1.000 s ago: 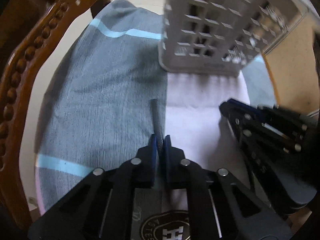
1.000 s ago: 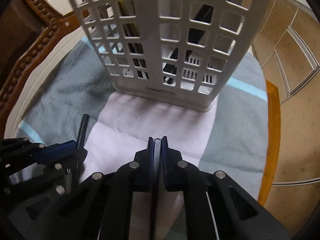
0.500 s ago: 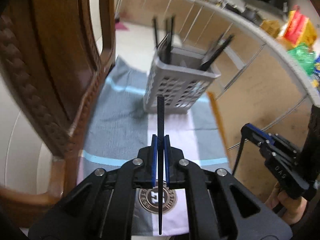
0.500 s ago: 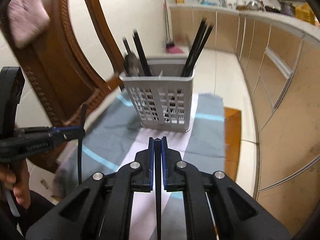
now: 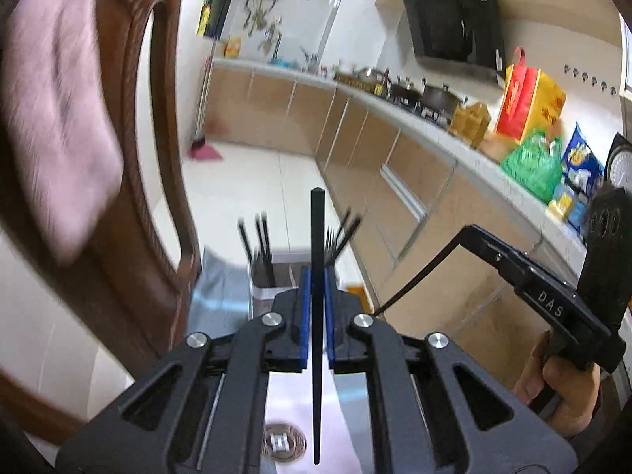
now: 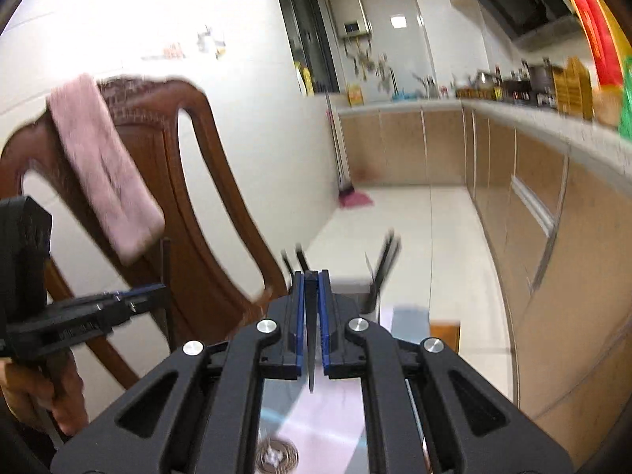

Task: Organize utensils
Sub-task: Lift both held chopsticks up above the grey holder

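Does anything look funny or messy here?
Nothing is spilled or broken. One oddity: a pink towel hangs askew over the wooden chair back. Each gripper, left and right, pinches one black chopstick upright.

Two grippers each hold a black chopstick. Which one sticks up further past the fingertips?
The left gripper's chopstick: it rises well above the blue pads. The right gripper's chopstick ends about level with its fingertips.
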Demonstrator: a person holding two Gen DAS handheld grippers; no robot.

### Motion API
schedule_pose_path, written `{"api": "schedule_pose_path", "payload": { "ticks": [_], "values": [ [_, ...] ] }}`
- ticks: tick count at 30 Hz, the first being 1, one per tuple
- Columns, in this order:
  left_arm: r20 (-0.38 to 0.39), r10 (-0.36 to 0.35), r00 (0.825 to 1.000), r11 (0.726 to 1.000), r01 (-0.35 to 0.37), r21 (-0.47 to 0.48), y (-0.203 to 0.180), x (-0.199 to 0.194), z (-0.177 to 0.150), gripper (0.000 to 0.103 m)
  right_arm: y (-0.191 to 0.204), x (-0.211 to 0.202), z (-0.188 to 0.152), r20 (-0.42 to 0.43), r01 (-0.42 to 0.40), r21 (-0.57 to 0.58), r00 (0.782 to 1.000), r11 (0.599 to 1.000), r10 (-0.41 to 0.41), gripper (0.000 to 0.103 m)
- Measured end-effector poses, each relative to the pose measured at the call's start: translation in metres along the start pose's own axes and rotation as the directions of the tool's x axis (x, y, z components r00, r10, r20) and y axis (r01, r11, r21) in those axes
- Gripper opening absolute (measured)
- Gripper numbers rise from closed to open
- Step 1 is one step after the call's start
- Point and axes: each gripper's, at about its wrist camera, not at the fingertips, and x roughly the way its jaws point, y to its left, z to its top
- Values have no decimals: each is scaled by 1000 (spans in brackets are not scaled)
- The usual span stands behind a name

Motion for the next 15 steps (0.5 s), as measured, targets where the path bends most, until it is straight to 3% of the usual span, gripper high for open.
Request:
{"api": "schedule_pose_path", "payload": {
  "ticks": [4,8,15],
  "values": [
    [73,24,997,1000,-23,-14,1,8,45,6,2,16,45,43,38,-24,998,999,-37,7],
    [126,61,990,997,-55,-49,13,36,78,6,-6,42,67,66,84,-26,994,996,-83,7],
    [203,96,974,989,-71,-130,40,101,89,6,-31,97,71,72,129,13,989,992,-130,7]
  ]
}}
